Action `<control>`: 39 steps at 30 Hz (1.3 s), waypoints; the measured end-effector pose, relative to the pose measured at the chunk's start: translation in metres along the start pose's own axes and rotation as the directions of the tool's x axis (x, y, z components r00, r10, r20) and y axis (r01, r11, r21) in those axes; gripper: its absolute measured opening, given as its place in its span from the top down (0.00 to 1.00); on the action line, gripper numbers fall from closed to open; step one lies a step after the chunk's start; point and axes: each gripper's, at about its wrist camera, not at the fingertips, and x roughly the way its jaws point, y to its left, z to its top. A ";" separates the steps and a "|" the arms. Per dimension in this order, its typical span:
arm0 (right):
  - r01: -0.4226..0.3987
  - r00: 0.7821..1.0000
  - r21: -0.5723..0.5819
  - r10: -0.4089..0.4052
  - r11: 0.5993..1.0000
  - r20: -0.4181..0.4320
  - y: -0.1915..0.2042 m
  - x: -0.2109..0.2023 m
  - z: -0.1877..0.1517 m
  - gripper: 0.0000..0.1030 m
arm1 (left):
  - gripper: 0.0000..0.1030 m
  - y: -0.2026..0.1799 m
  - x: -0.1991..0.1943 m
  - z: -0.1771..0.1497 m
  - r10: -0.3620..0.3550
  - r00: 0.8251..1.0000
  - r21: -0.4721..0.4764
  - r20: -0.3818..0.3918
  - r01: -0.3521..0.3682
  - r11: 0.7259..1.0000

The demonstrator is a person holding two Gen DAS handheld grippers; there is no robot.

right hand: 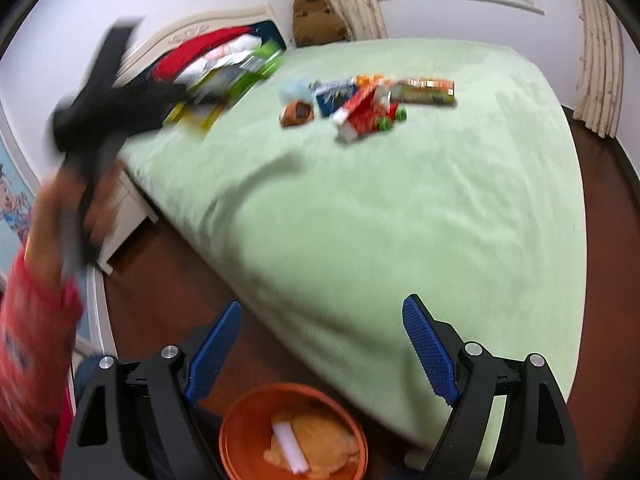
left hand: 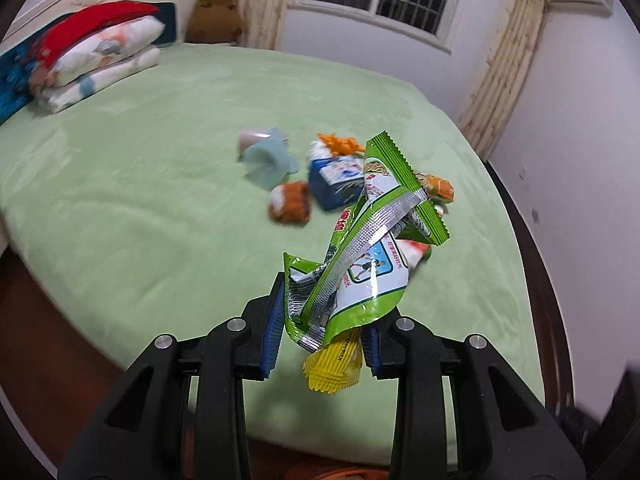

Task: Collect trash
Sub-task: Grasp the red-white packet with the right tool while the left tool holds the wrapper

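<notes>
The left tongs [left hand: 324, 336] are clamped on a green-and-white snack wrapper [left hand: 360, 264], crumpled and twisted, with a yellow wrapper [left hand: 334, 364] pinched below it between the same blue pads [left hand: 271, 340]. The bundle is held up above the green bed [left hand: 140, 220], clear of the cover. From the left wrist it hides part of the litter behind it: a blue carton [left hand: 334, 184], a brown-and-white packet [left hand: 290, 202], a pale blue cup-like thing [left hand: 266, 158] (blurred, hard to name), and orange wrappers [left hand: 340, 143] partly cut off by the held wrapper.

The right tongs [right hand: 322, 356] stand wide with nothing between them, over the bed's near edge and the dark floor. Just below them sits an orange bin [right hand: 256, 408] holding something tan and a white strip; its lower rim runs out of frame. Across the bed the same heap shows, with a red-and-white packet [right hand: 362, 114] lying in front and a long orange-green pack [right hand: 430, 90] at its right end. At the left a red sleeve [right hand: 36, 340] and a blurred hand [right hand: 72, 216] carry the left tongs, smeared by motion. Pillows [left hand: 104, 60] lie stacked at the headboard, with a brown plush toy [left hand: 216, 14] in the corner beside a curtain [left hand: 264, 0].
</notes>
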 end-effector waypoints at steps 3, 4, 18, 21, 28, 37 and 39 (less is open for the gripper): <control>0.039 0.997 0.024 -0.040 0.999 0.072 -0.005 0.013 0.035 0.21 | 0.69 0.014 -0.013 -0.020 0.018 1.000 -0.038 0.009 -0.018 0.999; 0.066 0.994 0.042 -0.070 0.997 0.088 -0.008 0.024 0.054 0.21 | 0.69 0.017 -0.017 -0.025 0.021 1.000 -0.050 0.008 -0.020 0.999; 0.231 0.973 0.245 -0.226 0.942 -0.049 -0.031 0.148 0.178 0.31 | 0.68 0.043 -0.046 -0.052 0.069 0.997 -0.105 0.020 -0.066 0.992; 0.247 0.969 0.246 -0.233 0.937 -0.085 -0.033 0.158 0.176 0.46 | 0.68 0.040 -0.044 -0.053 0.055 0.998 -0.106 0.018 -0.052 0.993; 0.217 0.976 0.216 -0.207 0.952 -0.067 -0.032 0.153 0.175 0.67 | 0.68 0.042 -0.036 -0.052 0.053 0.999 -0.110 0.007 -0.052 0.993; 0.178 0.983 0.141 -0.181 0.974 0.004 -0.026 0.117 0.173 0.70 | 0.68 0.038 -0.036 -0.049 0.068 0.998 -0.116 0.003 -0.067 0.991; 0.176 0.983 0.114 -0.180 0.978 0.026 -0.024 0.104 0.171 0.70 | 0.68 0.035 -0.036 -0.049 0.071 0.997 -0.115 0.004 -0.070 0.991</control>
